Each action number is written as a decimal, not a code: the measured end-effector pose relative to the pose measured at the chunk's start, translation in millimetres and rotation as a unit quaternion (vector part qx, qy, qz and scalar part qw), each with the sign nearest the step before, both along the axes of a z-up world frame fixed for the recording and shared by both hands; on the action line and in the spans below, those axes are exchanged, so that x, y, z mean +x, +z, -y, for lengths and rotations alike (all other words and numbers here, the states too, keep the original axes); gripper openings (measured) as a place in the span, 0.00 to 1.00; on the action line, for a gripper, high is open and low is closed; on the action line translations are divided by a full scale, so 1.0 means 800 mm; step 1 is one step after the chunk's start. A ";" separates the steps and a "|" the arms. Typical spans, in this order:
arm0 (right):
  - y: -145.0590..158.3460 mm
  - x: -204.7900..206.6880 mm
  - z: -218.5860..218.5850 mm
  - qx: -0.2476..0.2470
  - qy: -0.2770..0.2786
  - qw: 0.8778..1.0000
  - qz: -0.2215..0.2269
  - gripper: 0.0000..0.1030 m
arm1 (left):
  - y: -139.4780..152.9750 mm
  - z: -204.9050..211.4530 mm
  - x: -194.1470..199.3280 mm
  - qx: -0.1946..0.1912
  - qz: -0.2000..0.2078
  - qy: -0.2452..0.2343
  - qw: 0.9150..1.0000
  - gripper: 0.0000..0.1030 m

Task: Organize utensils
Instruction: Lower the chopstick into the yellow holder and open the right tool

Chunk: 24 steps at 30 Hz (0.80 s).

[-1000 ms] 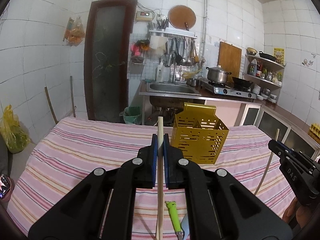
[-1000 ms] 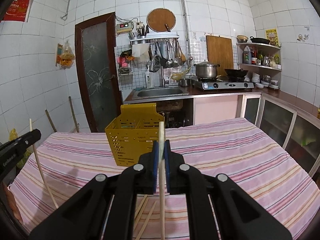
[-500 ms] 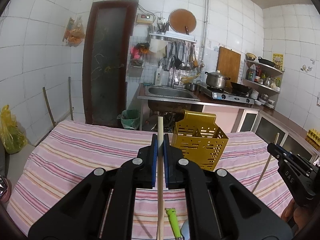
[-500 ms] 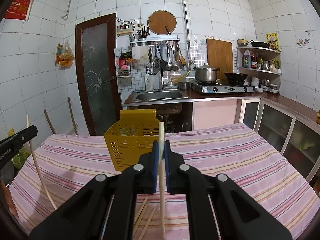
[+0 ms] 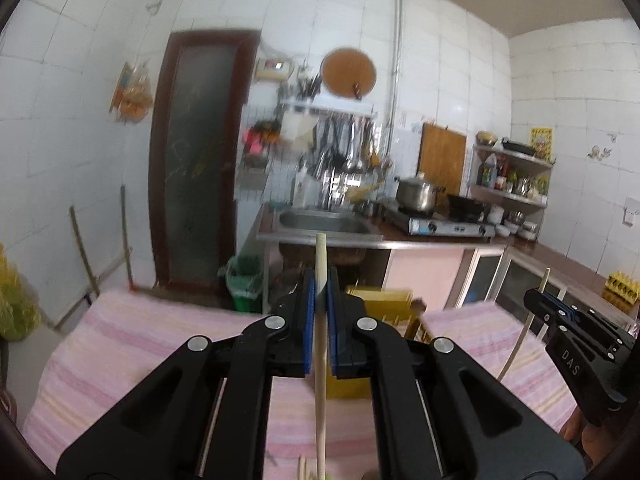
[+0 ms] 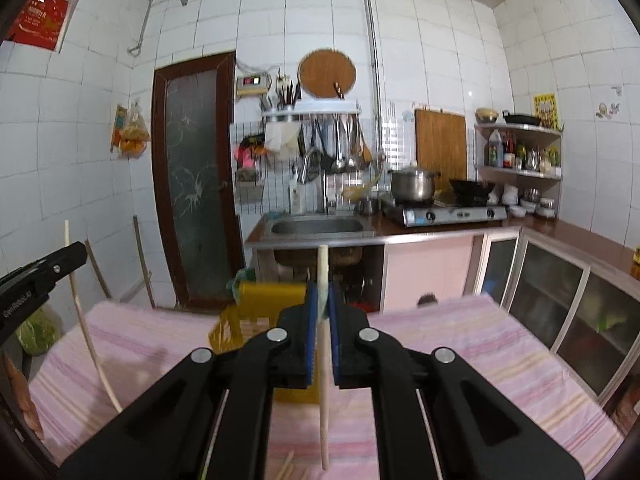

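Observation:
My left gripper is shut on a pale wooden chopstick that stands upright between its blue pads. My right gripper is likewise shut on an upright chopstick. Both hang above the pink striped tablecloth. The yellow perforated utensil basket stands on the table just beyond the left gripper's fingers, mostly hidden by them; in the right wrist view the basket sits left of the jaws. The right gripper shows at the right edge of the left view, and the left gripper at the left edge of the right view.
Loose chopsticks lie on the cloth under the grippers. Behind the table are a sink counter, a gas stove with a pot, glass-front cabinets, a dark door and a green bin.
Both grippers have risen with their chopsticks; the table and basket sit lower in each view, and the green-handled peeler below the left gripper has dropped out of sight.

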State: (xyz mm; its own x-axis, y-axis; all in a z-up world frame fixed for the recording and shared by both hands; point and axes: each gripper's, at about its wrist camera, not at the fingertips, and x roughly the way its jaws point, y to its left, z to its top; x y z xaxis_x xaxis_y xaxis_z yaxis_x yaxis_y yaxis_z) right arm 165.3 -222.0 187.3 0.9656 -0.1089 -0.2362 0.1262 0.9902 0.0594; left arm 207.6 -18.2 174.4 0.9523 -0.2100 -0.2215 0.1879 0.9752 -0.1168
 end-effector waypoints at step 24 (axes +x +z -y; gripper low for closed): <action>-0.026 0.217 0.020 0.042 0.010 0.999 -0.031 0.06 | -0.046 0.089 0.235 0.015 -0.015 -0.024 0.999 0.04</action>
